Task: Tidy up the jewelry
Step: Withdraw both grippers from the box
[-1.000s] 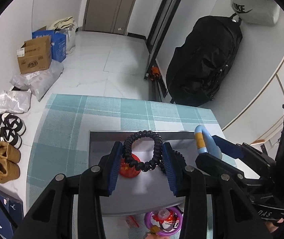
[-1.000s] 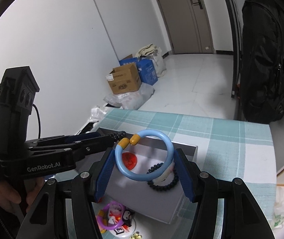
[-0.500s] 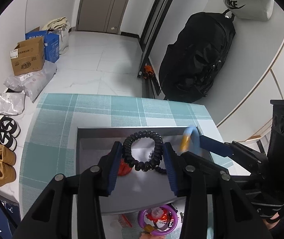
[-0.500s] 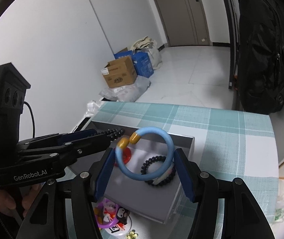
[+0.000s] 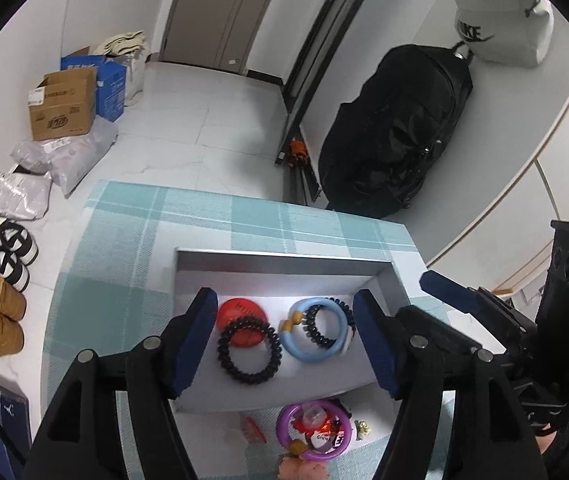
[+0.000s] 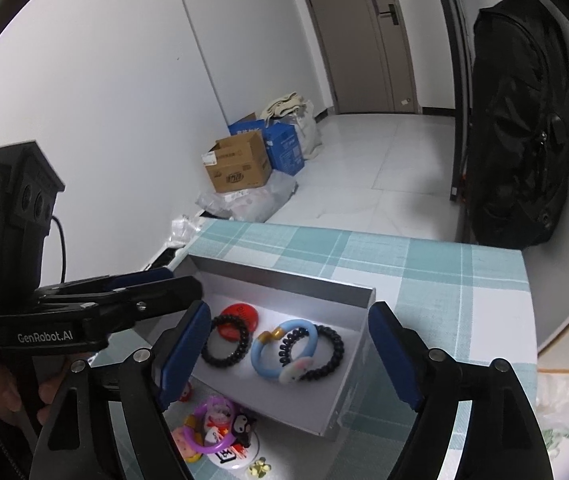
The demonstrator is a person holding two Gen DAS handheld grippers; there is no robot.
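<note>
Left wrist view
Left tool (image 5: 284,332): my jaws stand wide and have just been opening; nothing is pinched between the pads.
Box (image 5: 284,258): grey, open-topped, on the checked cloth (image 5: 212,216) of the desk, right under my left tool.
Black coil (image 5: 248,350): lies flat on the box floor between my blue pads, touching neither, partly over the red disc (image 5: 240,312).
Blue ring (image 5: 314,334): flat in the box just right of the black coil, its yellow joint towards the disc, overlapping a second coil (image 5: 332,330).
Purple ring (image 5: 312,430): outside the box on the near side, among small trinkets on the cloth.
Right tool (image 5: 452,296): comes in from the right, one blue finger over the box's right wall.

Right wrist view
Right tool (image 6: 286,354): my jaws are spread wide and have just been opening; they hold nothing.
Blue ring (image 6: 284,348): rests on the box floor between my pads, clear of both, overlapping the second coil (image 6: 316,352); a pale charm (image 6: 294,372) lies at their near edge.
Black coil (image 6: 226,340): left of the ring, over the red disc (image 6: 240,316).
Left tool (image 6: 176,284): reaches in from the left over the box's left wall (image 6: 192,264), held by my hand (image 6: 8,392).
Purple ring (image 6: 212,426): on the cloth near the box, with trinkets.
</note>
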